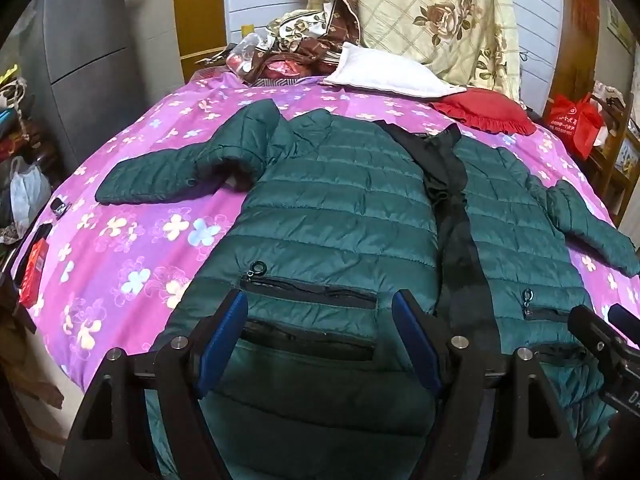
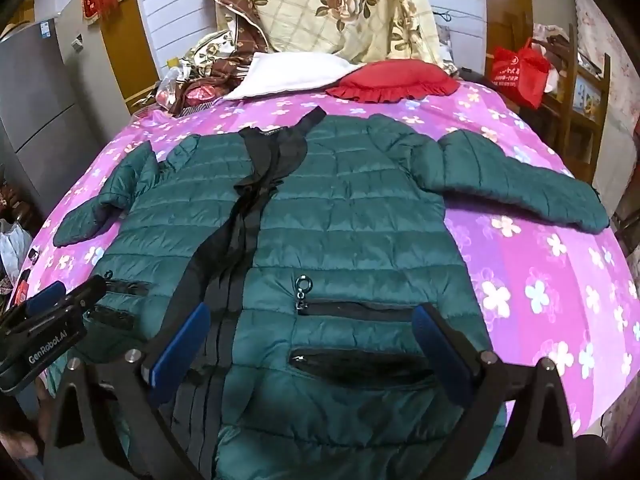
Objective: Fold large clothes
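Observation:
A dark green quilted puffer jacket [image 1: 344, 208] lies front up on the bed, zipper and black placket down the middle, both sleeves spread out. It also shows in the right wrist view [image 2: 340, 216]. My left gripper [image 1: 320, 320] is open and empty, hovering over the jacket's left pocket near the hem. My right gripper [image 2: 312, 332] is open and empty over the right pocket near the hem. Each gripper shows at the edge of the other's view: the right gripper [image 1: 600, 336], the left gripper [image 2: 60, 300].
A pink-purple flowered bedspread [image 1: 132, 248] covers the bed. A white pillow [image 1: 388, 72], a red frilled cushion [image 1: 488, 114] and folded floral quilts [image 1: 436, 16] lie at the head. A grey cabinet [image 1: 80, 40] stands on the left, a red bag [image 1: 576, 120] on shelves at right.

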`<state>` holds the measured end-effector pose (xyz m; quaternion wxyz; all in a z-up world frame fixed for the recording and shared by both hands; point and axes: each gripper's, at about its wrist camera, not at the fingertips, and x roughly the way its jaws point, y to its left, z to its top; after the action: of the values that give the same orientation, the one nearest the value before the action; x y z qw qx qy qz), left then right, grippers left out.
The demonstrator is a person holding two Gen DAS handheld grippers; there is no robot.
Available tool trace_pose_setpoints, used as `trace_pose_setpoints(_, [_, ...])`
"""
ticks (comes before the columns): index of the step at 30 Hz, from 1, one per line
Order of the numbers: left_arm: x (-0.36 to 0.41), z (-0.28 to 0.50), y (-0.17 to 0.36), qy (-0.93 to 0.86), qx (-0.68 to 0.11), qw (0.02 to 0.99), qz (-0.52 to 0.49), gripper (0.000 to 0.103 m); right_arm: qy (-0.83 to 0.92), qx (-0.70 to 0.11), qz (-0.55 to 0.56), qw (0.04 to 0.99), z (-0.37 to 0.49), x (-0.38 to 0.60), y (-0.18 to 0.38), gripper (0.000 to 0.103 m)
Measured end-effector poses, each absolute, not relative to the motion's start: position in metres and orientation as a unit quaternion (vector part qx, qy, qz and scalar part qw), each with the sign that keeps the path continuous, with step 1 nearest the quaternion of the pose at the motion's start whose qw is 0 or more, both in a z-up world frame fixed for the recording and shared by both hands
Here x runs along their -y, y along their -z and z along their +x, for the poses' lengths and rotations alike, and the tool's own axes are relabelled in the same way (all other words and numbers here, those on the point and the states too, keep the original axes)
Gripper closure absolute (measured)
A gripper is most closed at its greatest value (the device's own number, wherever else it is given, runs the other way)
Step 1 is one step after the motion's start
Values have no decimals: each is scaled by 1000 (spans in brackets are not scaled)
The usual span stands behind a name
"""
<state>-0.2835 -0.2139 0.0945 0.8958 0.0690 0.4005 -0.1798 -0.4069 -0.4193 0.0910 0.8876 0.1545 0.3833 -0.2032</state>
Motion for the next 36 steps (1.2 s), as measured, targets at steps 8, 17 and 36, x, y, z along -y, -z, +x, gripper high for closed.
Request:
trace_pose_setpoints(8, [216,-290,-92,183,-397,896,81,48,215,-388,150,884,-406,423,-86,1])
trace_pose_setpoints(17, [216,-293,-91,196,-399,892,77,48,223,-375,163,885,-407,422,-86,1])
trace_pose_setpoints(36, [221,-296,-86,195,-401,891,88,48,220,-358,167,892,-403,424,-80,1])
